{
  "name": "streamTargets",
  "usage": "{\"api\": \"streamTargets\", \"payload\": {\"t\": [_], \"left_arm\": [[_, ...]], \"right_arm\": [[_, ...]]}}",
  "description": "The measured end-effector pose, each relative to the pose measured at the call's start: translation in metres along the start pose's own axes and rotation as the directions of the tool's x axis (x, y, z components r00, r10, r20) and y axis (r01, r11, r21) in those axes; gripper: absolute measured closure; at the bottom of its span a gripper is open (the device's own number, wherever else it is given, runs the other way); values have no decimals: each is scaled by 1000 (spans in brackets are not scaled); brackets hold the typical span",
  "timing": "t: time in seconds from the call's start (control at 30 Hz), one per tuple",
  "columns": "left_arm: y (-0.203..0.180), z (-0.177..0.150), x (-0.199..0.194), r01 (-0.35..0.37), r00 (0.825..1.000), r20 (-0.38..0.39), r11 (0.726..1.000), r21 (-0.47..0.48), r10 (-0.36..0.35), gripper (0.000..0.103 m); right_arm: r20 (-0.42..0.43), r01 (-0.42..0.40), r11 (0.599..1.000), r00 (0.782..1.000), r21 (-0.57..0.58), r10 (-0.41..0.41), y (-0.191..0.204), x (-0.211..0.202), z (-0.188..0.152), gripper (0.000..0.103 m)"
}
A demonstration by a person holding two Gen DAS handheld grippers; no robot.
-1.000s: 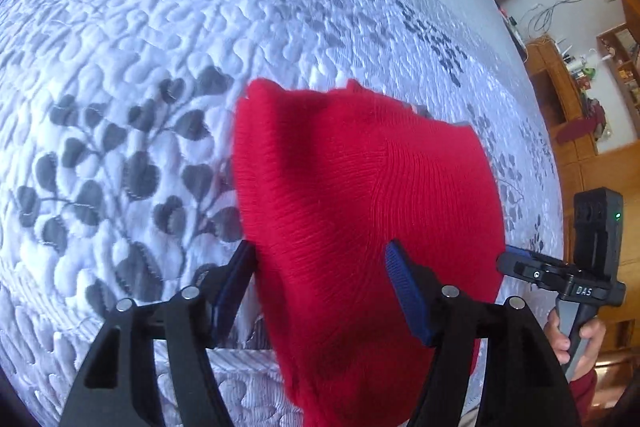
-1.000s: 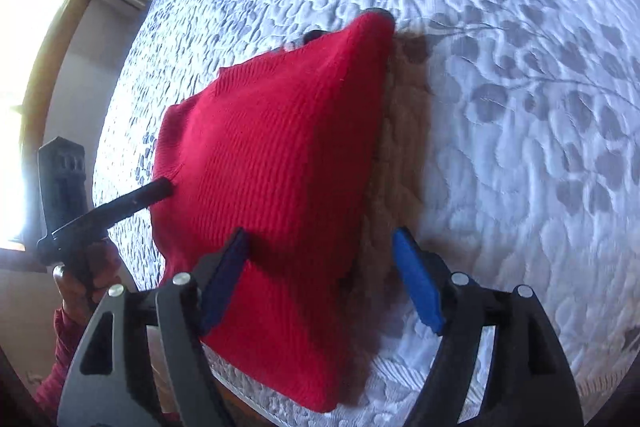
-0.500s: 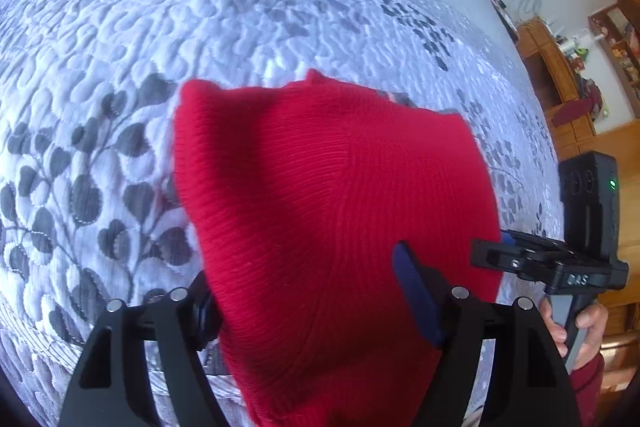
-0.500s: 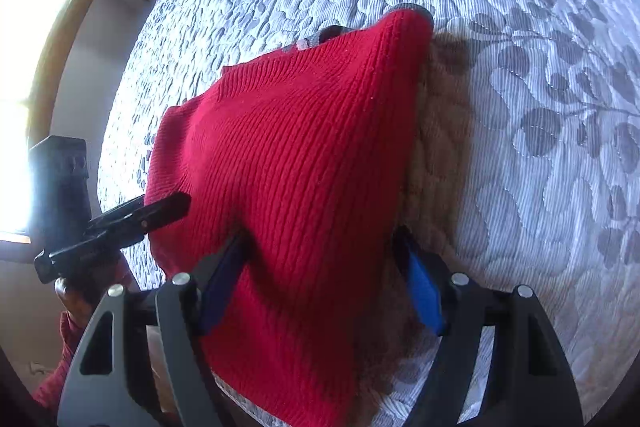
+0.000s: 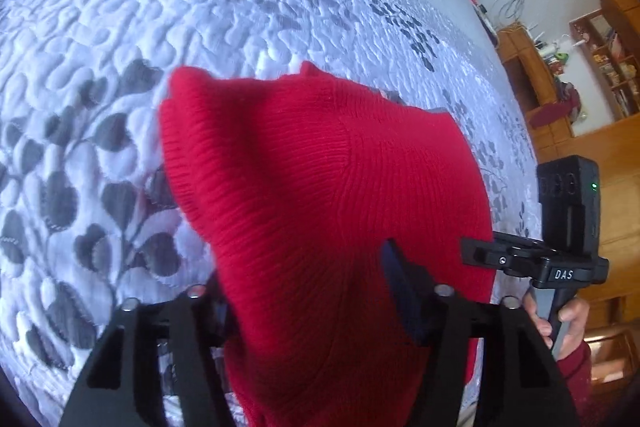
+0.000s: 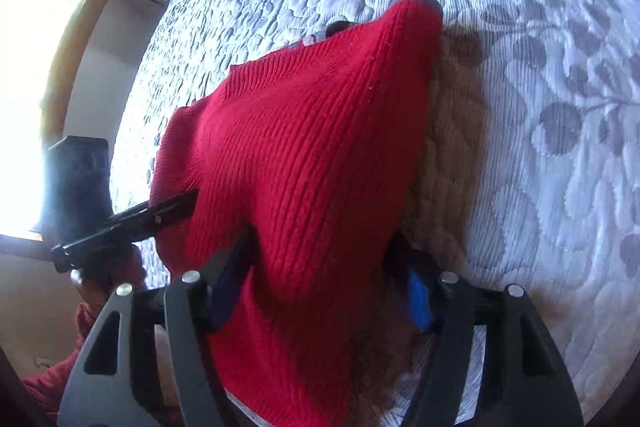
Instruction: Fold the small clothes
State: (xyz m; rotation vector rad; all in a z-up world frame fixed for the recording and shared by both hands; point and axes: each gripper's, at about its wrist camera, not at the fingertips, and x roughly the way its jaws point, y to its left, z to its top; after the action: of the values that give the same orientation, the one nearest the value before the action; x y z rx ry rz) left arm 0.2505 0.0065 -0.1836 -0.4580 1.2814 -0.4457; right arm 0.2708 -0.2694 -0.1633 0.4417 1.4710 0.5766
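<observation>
Both grippers, left gripper [image 5: 312, 291] and right gripper [image 6: 320, 279], have been closing their jaws, which now pinch the red sweater [image 5: 320, 195] above the bed [image 5: 240, 7]. Lay it down flat, slowly and evenly.

Wrist views close, angled down, sharing red knit [image 5: 320, 195].

Daylight floods both views. In the right wrist view a window [image 6: 28, 99] at far left is blown out to pure white, washing a haze over the dark gripper body in front of it. The red knit [image 6: 304, 163] casts a brownish shadow on the quilt [image 6: 540, 187] to its right (light comes from the left). Fisheye bending curves the quilt [image 5: 200, 7] strongly, with black vignette at the corners. In the left wrist view the near cloth [image 5: 320, 227] and the shelves [image 5: 608, 67] at far right look soft, slightly smeared.
</observation>
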Motion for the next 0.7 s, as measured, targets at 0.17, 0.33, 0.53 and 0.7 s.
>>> {"api": "streamTargets", "payload": {"t": [0.17,0.33,0.53,0.7], "left_arm": [[-14,-2,0,-99,995,13,994,55,99,58],[-12,-2,-16,-54,998,45,998,17,54,81],[-43,-8,-30,-34,996,87,997,70,28,82],[-77,-17,-32,-11,996,89,993,121,0,82]], "right_arm": [[-3,-24,1000,1000,11,24,-2,-3,-1,52],[39,-4,1000,999,-26,5,10,-18,-10,63],[80,3,999,997,-44,1,13,-42,-26,65],[109,2,1000,994,-30,1,5,-67,-45,66]]}}
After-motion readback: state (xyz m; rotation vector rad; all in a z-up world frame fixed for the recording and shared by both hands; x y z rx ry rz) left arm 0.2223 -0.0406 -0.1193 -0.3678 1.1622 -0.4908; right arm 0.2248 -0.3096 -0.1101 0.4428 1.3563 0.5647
